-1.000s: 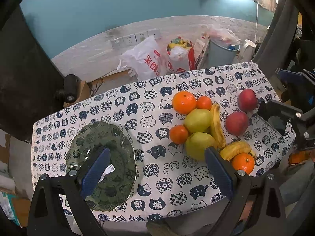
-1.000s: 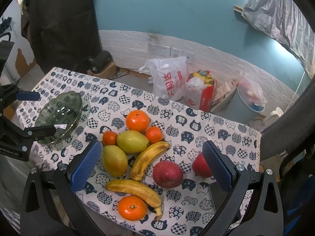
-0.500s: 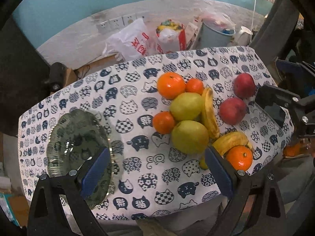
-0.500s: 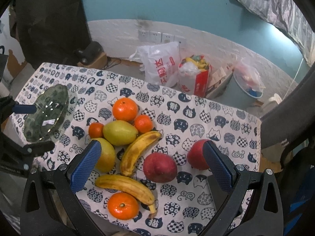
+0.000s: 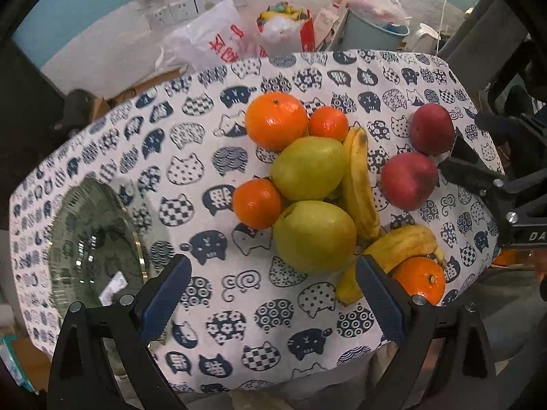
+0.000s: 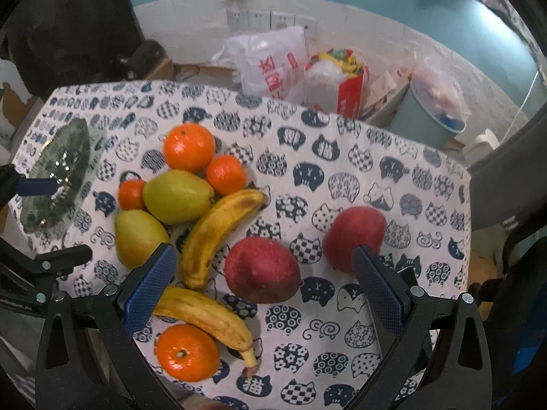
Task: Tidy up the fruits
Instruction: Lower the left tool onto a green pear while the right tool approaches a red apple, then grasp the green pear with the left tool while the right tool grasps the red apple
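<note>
A pile of fruit lies on the cat-print tablecloth (image 5: 212,157): several oranges (image 5: 276,120), two green pears (image 5: 314,235), two bananas (image 5: 359,184) and two red apples (image 5: 408,181). A green glass plate (image 5: 92,246) stands at the left end. My left gripper (image 5: 273,294) is open and empty, just short of the near pear. My right gripper (image 6: 263,287) is open and empty over the near red apple (image 6: 261,270), with a banana (image 6: 205,314) and an orange (image 6: 187,352) by its left finger. The plate (image 6: 58,167) shows at far left.
The table's front edge (image 5: 273,376) is close under both grippers. Beyond the far edge, on the floor, stand plastic bags (image 6: 270,65), a red box (image 6: 345,89) and a grey bin (image 6: 434,112) against the wall. The other gripper's frame (image 5: 506,188) is at the table's right end.
Both grippers have moved forward and down toward the fruit; the pile looks larger and nearer. Both stay open and empty. No fruit has moved.
</note>
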`<state>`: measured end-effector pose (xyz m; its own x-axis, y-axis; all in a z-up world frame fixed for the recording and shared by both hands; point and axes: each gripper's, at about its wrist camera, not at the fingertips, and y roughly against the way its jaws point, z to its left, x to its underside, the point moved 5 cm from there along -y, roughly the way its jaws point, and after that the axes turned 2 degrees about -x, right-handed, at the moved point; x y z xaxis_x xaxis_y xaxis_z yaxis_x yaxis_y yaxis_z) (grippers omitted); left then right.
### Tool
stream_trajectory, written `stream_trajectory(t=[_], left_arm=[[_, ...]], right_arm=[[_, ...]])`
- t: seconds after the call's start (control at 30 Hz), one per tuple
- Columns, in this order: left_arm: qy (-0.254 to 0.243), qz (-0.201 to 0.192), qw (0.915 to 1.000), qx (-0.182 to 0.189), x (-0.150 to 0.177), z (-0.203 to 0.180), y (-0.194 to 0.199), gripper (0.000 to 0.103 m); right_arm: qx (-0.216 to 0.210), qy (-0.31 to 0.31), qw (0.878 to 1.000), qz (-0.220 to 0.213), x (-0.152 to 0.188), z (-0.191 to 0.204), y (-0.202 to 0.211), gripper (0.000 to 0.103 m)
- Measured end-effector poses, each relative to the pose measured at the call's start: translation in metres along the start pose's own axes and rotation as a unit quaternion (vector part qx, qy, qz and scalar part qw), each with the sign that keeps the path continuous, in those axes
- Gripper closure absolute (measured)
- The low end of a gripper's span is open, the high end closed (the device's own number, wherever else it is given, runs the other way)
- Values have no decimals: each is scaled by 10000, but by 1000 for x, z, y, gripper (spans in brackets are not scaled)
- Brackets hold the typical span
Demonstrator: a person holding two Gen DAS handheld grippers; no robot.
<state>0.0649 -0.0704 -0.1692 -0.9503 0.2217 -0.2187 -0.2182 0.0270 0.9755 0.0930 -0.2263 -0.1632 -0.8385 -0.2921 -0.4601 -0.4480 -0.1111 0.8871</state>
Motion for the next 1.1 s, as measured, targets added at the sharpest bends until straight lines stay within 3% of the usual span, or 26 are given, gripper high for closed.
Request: stream_trajectory(t=[0.6, 0.8, 0.97, 1.1], left_arm=[[171, 656, 9972, 324, -8, -23, -66, 5], [196, 731, 9958, 518, -17, -32, -84, 6], [192, 864, 9930, 782, -18, -44, -101, 25], [172, 792, 9936, 780, -18, -49, -107, 25]], right_arm=[[-73, 144, 9952, 970, 24, -9, -77, 3], [-220, 135, 9928, 1167, 29, -10, -96, 14], [-437, 87, 9915, 1218, 31, -7, -107, 26], [-404, 138, 9922, 1174, 29, -7, -109, 27]])
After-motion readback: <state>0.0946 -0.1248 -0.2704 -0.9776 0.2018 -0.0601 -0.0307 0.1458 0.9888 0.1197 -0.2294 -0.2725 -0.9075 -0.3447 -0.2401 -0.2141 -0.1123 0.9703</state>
